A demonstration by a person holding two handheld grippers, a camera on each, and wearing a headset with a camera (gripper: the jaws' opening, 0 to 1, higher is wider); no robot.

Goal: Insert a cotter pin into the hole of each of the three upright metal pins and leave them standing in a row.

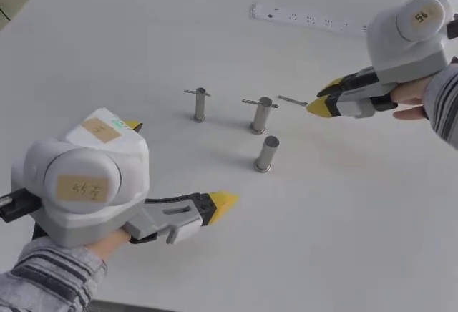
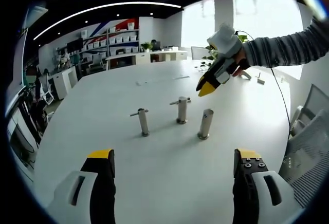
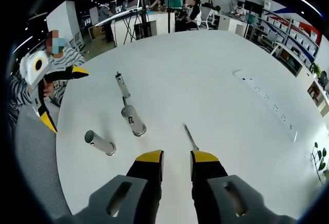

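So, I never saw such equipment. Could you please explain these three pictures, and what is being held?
No robot: a person holds a two-jaw gripper in each hand. The head view comes from a headset camera; each gripper view from a camera on that gripper. On the table stand three metal pins. The left pin carries a cotter pin, the middle pin another, the near pin none. A loose cotter pin lies before the right gripper, jaws slightly apart. The left gripper is wide open. Nothing seems held.

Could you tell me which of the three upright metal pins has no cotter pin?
The front pin, closest in the head view; the rear left pin and rear right pin each carry a cotter pin.
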